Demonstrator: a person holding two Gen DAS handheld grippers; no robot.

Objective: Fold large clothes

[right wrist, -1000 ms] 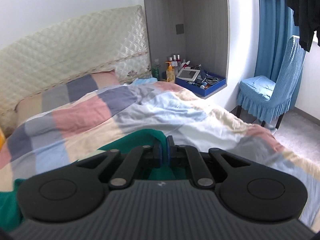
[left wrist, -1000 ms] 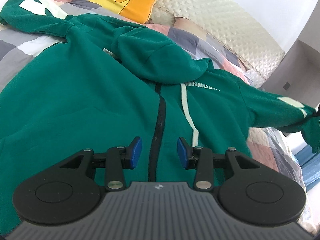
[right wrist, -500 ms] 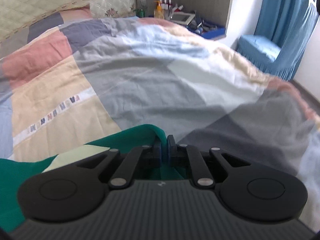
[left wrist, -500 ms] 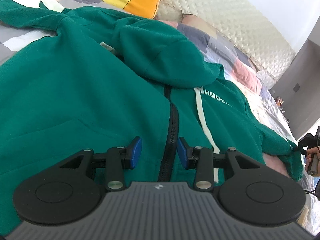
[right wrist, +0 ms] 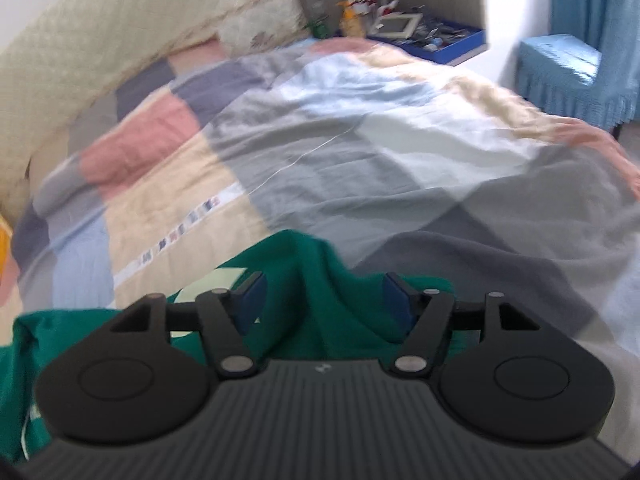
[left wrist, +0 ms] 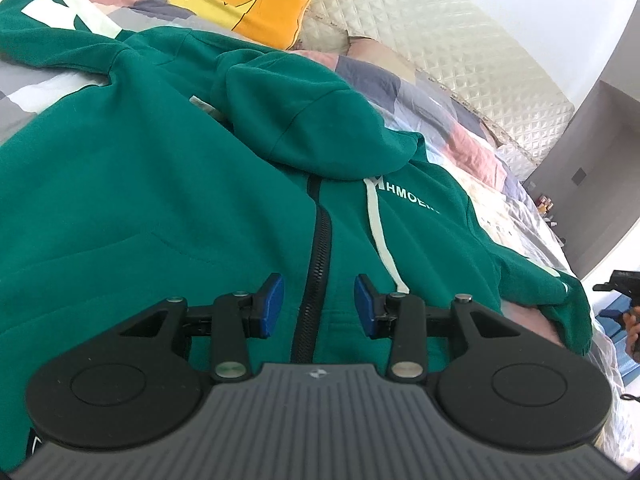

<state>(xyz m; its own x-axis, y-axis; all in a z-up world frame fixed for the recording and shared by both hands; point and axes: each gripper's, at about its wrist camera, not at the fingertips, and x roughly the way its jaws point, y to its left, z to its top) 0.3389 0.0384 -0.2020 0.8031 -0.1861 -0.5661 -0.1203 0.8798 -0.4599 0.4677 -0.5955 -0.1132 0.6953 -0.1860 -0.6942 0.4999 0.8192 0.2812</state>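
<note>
A large green zip hoodie [left wrist: 168, 184] lies face up on the bed, hood [left wrist: 304, 116] folded onto the chest, black zipper [left wrist: 318, 264] down the middle. My left gripper [left wrist: 319, 306] is open and empty, hovering over the zipper. Its near sleeve [left wrist: 536, 280] lies toward the right. In the right wrist view the sleeve's cuff [right wrist: 316, 280] lies bunched between the spread pads of my right gripper [right wrist: 323, 300], which is open. The right gripper also shows at the far right of the left wrist view [left wrist: 618, 292].
A patchwork quilt [right wrist: 360, 140] covers the bed. A yellow crown pillow [left wrist: 236, 0] and quilted headboard [left wrist: 440, 40] are at the top. A bedside shelf with bottles [right wrist: 400, 20] and a blue chair [right wrist: 576, 76] stand beyond the bed's far side.
My right gripper was shut on the sleeve cuff, carried it inward and down onto the bed, and has now opened, letting it go. The left gripper stayed open over the zipper.
</note>
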